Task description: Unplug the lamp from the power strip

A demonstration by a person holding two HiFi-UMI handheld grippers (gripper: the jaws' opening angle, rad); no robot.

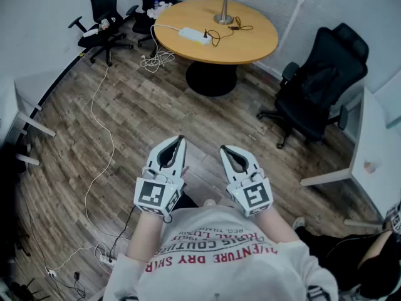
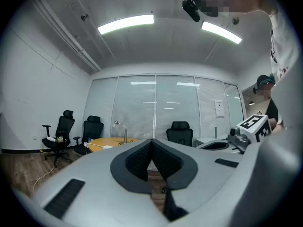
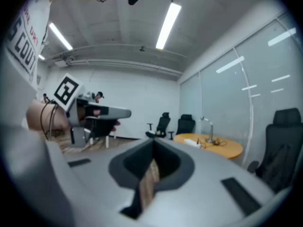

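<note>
A white power strip [image 1: 195, 36] lies on the round wooden table [image 1: 250, 42] far ahead of me. A black plug [image 1: 206, 35] sits in it, and its thin black cable runs to the silver lamp base [image 1: 223, 19]. The lamp [image 2: 119, 126] and table also show small in the left gripper view, and the lamp [image 3: 207, 126] in the right gripper view. Both grippers are held close to my chest, well short of the table. My left gripper [image 1: 181, 139] is shut with nothing in it. My right gripper [image 1: 223, 149] is shut and empty too.
Black office chairs stand at the right [image 1: 322, 83] and back left [image 1: 103, 17] of the table. A white cable [image 1: 100, 143] trails over the wooden floor to another power strip [image 1: 106, 260] near my feet. White desks [image 1: 376, 149] flank the right side.
</note>
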